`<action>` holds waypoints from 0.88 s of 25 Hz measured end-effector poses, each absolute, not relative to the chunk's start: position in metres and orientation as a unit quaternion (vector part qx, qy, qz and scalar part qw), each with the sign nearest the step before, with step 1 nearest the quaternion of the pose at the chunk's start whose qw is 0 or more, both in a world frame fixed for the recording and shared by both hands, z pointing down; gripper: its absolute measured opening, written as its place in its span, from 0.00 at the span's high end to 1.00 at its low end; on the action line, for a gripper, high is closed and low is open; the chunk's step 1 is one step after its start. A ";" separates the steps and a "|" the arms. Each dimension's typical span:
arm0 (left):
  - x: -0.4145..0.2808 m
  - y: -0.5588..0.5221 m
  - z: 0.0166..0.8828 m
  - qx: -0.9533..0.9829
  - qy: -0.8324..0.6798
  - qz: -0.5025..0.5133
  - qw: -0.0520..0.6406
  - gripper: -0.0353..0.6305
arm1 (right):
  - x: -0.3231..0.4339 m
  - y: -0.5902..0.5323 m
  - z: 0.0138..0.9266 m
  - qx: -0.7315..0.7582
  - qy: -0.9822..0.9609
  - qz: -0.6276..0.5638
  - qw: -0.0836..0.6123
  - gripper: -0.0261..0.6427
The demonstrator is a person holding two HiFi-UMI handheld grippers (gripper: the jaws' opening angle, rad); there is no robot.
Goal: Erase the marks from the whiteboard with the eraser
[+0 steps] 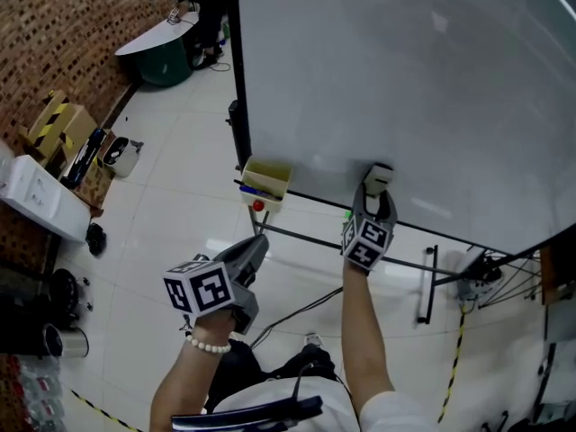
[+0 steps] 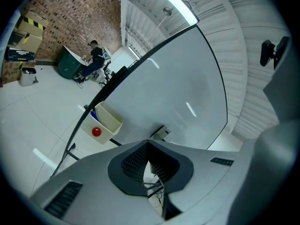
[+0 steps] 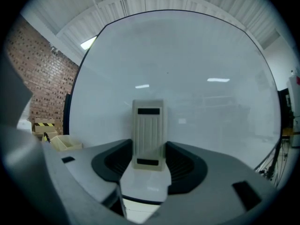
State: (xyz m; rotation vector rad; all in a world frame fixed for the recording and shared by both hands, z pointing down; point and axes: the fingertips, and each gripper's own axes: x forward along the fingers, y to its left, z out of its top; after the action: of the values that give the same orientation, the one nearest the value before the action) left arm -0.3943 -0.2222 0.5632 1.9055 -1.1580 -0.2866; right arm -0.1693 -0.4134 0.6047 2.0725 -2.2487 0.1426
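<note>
Room: white tiled floor [image 1: 171,214] and a brick wall [image 1: 63,34] are seen at the left of the head view.
Whiteboard [image 1: 405,88]: a large pale panel in a dark frame, filling the upper right of the head view; ceiling lights are reflected on its surface [image 3: 187,55].
Eraser [image 1: 380,176]: cream-coloured and oblong, with lengthwise ribs on its back and a dark slot at each end [image 3: 149,134]. It is held upright and appears laid flat against the board, near the board's lower edge, at the middle of the head view.
Right tongs [image 1: 378,192]: closed on the eraser, its lower half clamped between the two dark pads [image 3: 149,146].
Left tongs [image 1: 259,246]: held low and apart from the board, at the lower left of centre; the jaw tips are seen together with nothing between them [image 2: 148,146].
Tray [image 1: 265,180]: a beige box hung at the board's lower left corner, with a red round piece [image 2: 96,131] on its side.
</note>
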 end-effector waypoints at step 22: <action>-0.569 -0.207 0.581 0.757 -0.466 -0.111 0.445 0.95 | -0.371 -0.427 0.613 0.658 -0.750 0.051 0.042 0.58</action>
State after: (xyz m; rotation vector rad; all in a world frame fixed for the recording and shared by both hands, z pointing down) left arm -0.5692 -0.2067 0.5805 1.8755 -1.1550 -0.2753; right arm -0.3705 -0.4272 0.6133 2.0120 -2.2962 0.1573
